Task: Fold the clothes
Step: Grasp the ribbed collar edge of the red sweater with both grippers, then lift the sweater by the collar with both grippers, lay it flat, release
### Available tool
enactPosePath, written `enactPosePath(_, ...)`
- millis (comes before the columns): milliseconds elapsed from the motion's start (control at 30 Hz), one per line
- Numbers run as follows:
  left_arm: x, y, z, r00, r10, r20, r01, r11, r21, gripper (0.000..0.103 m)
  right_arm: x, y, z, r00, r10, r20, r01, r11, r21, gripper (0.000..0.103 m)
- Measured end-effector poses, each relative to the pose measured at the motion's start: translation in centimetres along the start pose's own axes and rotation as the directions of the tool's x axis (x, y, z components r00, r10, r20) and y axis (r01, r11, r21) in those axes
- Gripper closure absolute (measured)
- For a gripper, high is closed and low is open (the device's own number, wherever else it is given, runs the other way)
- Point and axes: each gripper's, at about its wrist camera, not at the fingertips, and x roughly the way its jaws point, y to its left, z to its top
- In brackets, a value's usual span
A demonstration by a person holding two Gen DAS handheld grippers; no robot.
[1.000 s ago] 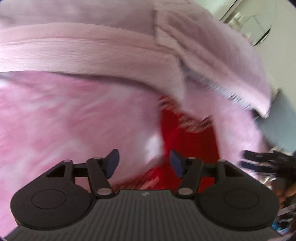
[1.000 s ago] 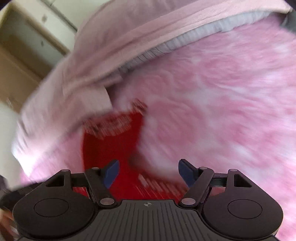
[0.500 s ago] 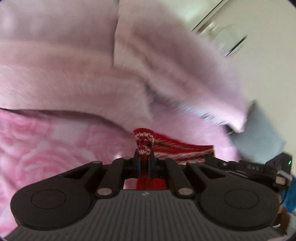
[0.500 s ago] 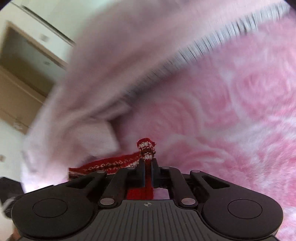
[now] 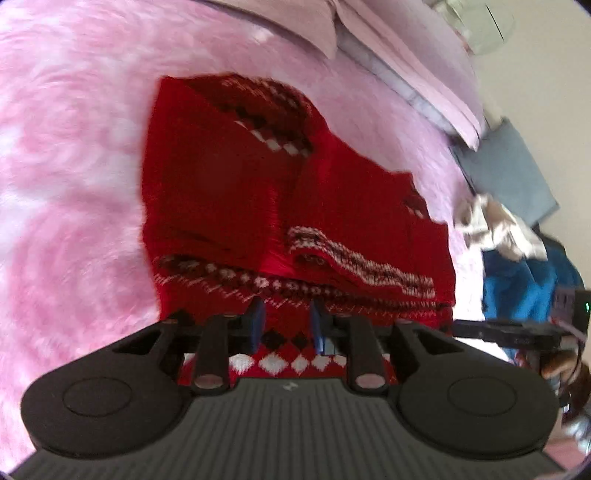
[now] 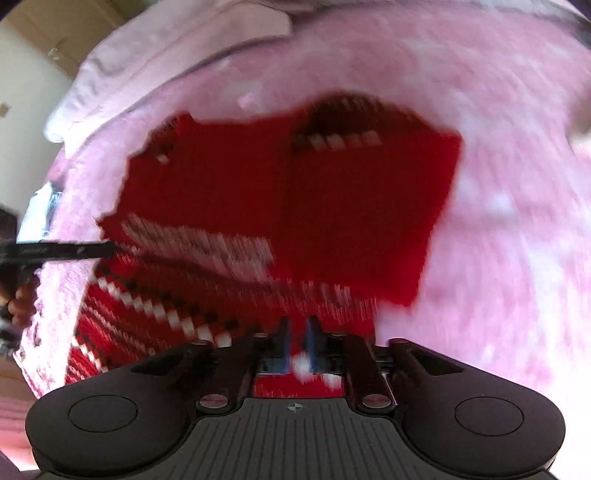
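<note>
**Red sweater lies folded on the pink blanket, both grippers letting go at its near edge**

Left wrist view: the left gripper (image 5: 286,326) sits at 6 o'clock over the near hem of the red knit sweater (image 5: 236,184). Its blue pads (image 5: 256,325) stand apart and are opening, with patterned knit seen between them but not pinched. The sweater spreads from the centre up toward 11 o'clock, with a folded sleeve cuff (image 5: 354,262) lying across it at 3 o'clock. Only this view shows a pile of clothes at 3 o'clock: a white garment (image 5: 495,229) on a blue one (image 5: 524,288), with a grey-blue pillow (image 5: 513,173) above. The right gripper's black finger (image 5: 509,332) reaches in from 4 o'clock beside the sweater's right corner.

Right wrist view: the right gripper (image 6: 297,345) is at 6 o'clock, its jaws parting narrowly over the diamond-patterned hem; the blur leaves it unclear whether any knit still touches a pad. Only this view shows a wooden cabinet (image 6: 62,22) at 11 o'clock and the person's hand (image 6: 22,299) at 9 o'clock.

Edges and room: fluffy pink blanket (image 5: 66,184) lies bare all along the sweater's left side in the left view and its right side in the right view. A pale pink quilt (image 6: 177,48) borders the far edge, near 12 o'clock, a strip of blanket away from the sweater.
</note>
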Motion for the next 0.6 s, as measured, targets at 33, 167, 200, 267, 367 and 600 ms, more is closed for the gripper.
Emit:
enactPosePath(33,-0.2,-0.1,0.0,0.999,0.007,0.032,-0.007,1.0,-0.003,0.077,-0.4,-0.1,-0.2,0.999,0.008,0.041,-0.009,1.0,0.027,0.049)
enactPosePath(167,0.9,-3.0,1.9,0.985,-0.012,0.172,-0.005,0.995,0.097,0.076,-0.7,0.7,1.6,0.962,0.028,0.273,-0.052,0.995,0.082,0.047)
enactPosePath(200,1.4,-3.8,2.4,0.98,-0.019,0.197,-0.007,0.991,0.133,0.076,-0.5,1.1,2.2,0.946,0.038,0.323,-0.066,0.995,0.076,0.05)
enactPosePath(267,3.6,-5.5,2.8,0.975,-0.02,0.222,-0.025,0.979,0.201,0.076,0.6,2.2,3.5,0.929,0.021,0.371,-0.041,0.998,0.048,0.061)
enactPosePath(367,6.7,-6.5,2.2,0.975,0.016,0.22,-0.083,0.95,0.299,0.082,3.5,3.5,3.9,0.925,-0.009,0.38,0.017,1.0,-0.017,0.062)
enactPosePath(600,6.9,-6.8,-0.3,0.974,0.042,0.225,-0.14,0.886,0.442,0.089,7.8,5.1,2.4,0.943,-0.144,0.301,0.18,0.979,-0.097,0.066)
